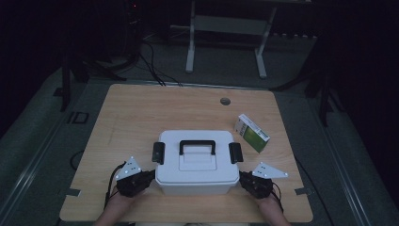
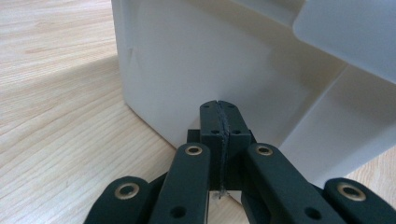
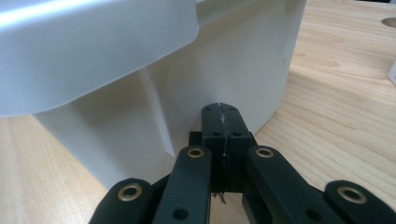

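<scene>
A white plastic box (image 1: 196,165) with a black handle (image 1: 197,145) and black side latches (image 1: 158,152) stands near the front of the wooden table (image 1: 141,108). My left gripper (image 1: 149,176) is shut and empty, its tips against the box's left wall (image 2: 196,60) low down. On the other side my right gripper (image 1: 243,178) is shut too, tips close to the box's right wall (image 3: 224,70) under the lid's rim. In the left gripper view the closed jaws meet at the left gripper (image 2: 218,106); in the right gripper view the right gripper (image 3: 221,108) shows the same.
A small green and white carton (image 1: 252,132) lies to the right of the box. A round cable hole (image 1: 225,101) sits near the far edge. Beyond the table stand a white frame (image 1: 226,37) and dark stands on the floor.
</scene>
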### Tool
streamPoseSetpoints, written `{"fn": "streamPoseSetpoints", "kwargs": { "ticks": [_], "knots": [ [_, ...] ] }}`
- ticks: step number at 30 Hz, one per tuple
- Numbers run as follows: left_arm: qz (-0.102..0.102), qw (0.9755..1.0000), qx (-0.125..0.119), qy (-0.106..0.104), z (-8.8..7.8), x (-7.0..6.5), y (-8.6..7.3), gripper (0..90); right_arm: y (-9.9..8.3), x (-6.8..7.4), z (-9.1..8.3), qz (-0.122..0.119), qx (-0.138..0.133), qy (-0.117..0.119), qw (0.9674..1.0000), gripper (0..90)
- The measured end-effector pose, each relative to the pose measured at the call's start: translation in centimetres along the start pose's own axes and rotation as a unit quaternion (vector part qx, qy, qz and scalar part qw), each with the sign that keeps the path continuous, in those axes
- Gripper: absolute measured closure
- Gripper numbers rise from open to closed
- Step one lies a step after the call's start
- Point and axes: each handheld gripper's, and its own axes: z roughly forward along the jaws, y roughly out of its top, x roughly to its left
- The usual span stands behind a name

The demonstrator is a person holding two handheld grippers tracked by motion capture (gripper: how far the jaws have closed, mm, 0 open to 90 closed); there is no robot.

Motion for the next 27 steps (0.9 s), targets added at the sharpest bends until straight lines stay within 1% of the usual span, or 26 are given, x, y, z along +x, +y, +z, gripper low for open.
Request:
{"fn": "streamPoseSetpoints", "kwargs": {
  "ticks": [1,7,10,12,16,18,22,23,24,25,26,27],
  "knots": [
    [0.000,1.0000,0.000,-0.001,-0.1,0.0,0.0,89.8,0.0,0.1,0.0,-0.003,0.001,0.000,1.0000,90.0],
    [0.003,1.0000,-0.001,-0.002,0.1,0.3,0.1,89.8,0.0,0.0,0.1,0.005,0.000,0.002,1.0000,90.0],
    [-0.002,1.0000,-0.002,-0.001,0.4,0.6,0.3,89.8,0.2,-0.4,0.4,0.008,-0.001,0.003,1.0000,90.0],
    [-0.001,1.0000,-0.002,-0.001,0.5,0.8,0.4,89.8,0.4,-0.6,0.6,0.009,0.000,0.001,1.0000,90.0],
    [-0.004,1.0000,-0.002,-0.005,0.5,1.2,0.4,89.8,0.6,-0.9,1.1,0.010,-0.001,-0.002,0.9999,90.0],
    [-0.006,1.0000,-0.003,-0.004,0.6,1.3,0.5,89.7,0.7,-1.1,1.3,0.012,-0.001,-0.002,0.9999,90.0],
    [-0.003,0.9999,-0.001,0.013,0.8,1.9,0.8,89.7,1.0,-1.1,1.7,0.009,-0.001,-0.003,1.0000,90.0],
    [-0.003,0.9999,-0.001,0.013,0.8,1.9,0.8,89.6,1.0,-1.1,1.7,0.009,-0.001,-0.003,1.0000,90.0],
    [-0.008,0.9999,0.000,0.011,0.9,2.3,1.0,89.6,1.1,-1.2,1.9,0.009,-0.001,-0.003,1.0000,90.0],
    [-0.010,0.9999,-0.001,0.009,0.9,2.3,1.0,89.7,1.5,-1.5,2.3,0.007,-0.002,-0.007,0.9999,90.0],
    [-0.010,0.9999,-0.001,0.009,0.9,2.3,1.0,89.7,1.6,-1.6,2.4,0.005,-0.001,-0.006,1.0000,90.0],
    [-0.004,1.0000,-0.001,0.006,0.9,2.5,1.0,89.7,1.7,-1.8,2.6,0.007,0.000,-0.003,1.0000,90.0]
  ]
}}
